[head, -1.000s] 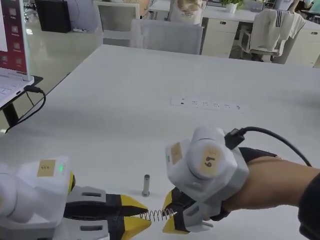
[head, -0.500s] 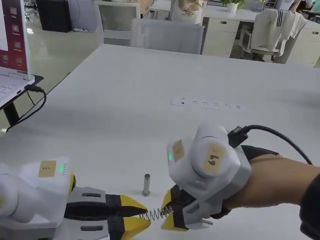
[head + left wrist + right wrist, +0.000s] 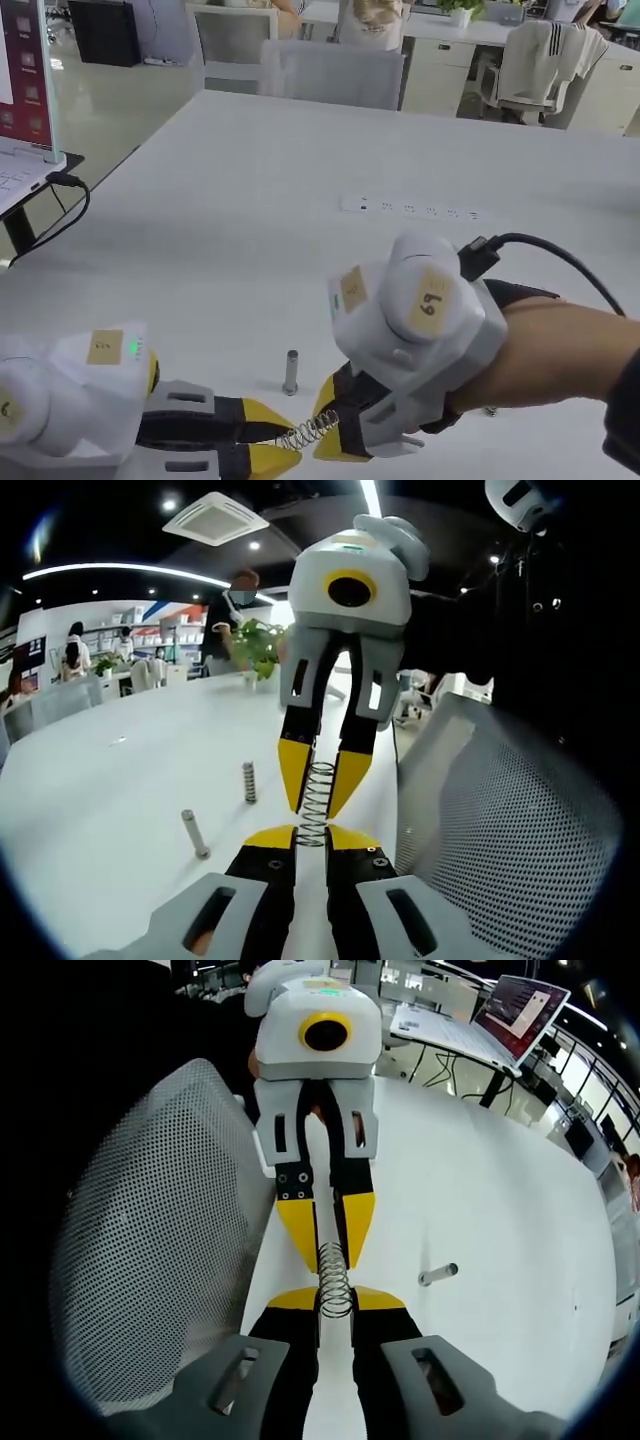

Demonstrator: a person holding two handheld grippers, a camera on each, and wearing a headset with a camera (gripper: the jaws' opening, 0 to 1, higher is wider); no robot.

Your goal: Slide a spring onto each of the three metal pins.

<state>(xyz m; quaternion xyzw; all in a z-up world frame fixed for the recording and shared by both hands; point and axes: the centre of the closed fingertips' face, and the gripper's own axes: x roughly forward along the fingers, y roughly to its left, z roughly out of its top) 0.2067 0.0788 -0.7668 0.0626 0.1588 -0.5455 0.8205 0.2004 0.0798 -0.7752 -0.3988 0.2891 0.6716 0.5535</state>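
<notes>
A small steel spring (image 3: pixel 307 431) hangs between my two grippers, low over the near edge of the white table (image 3: pixel 300 180). My left gripper (image 3: pixel 285 441) is shut on its left end, and my right gripper (image 3: pixel 330 430) is shut on the other end. In the left gripper view my own jaws (image 3: pixel 312 838) pinch the spring (image 3: pixel 317 798), with the right gripper's yellow fingers (image 3: pixel 294 770) facing them. A bare metal pin (image 3: pixel 291 372) stands upright just behind the spring. The left gripper view shows this pin (image 3: pixel 195 833) and a further pin with a spring on it (image 3: pixel 249 781).
A white power strip (image 3: pixel 415 209) lies at mid-table. A laptop (image 3: pixel 25 90) with a black cable (image 3: pixel 60 215) sits off the table's left side. Chairs (image 3: pixel 335 70) stand at the far edge. A grey mesh chair back (image 3: pixel 500 810) is close behind the grippers.
The right gripper has tipped and moved a little closer, so the spring now slopes up toward it. Both grippers still hold the spring. The pin has not moved.
</notes>
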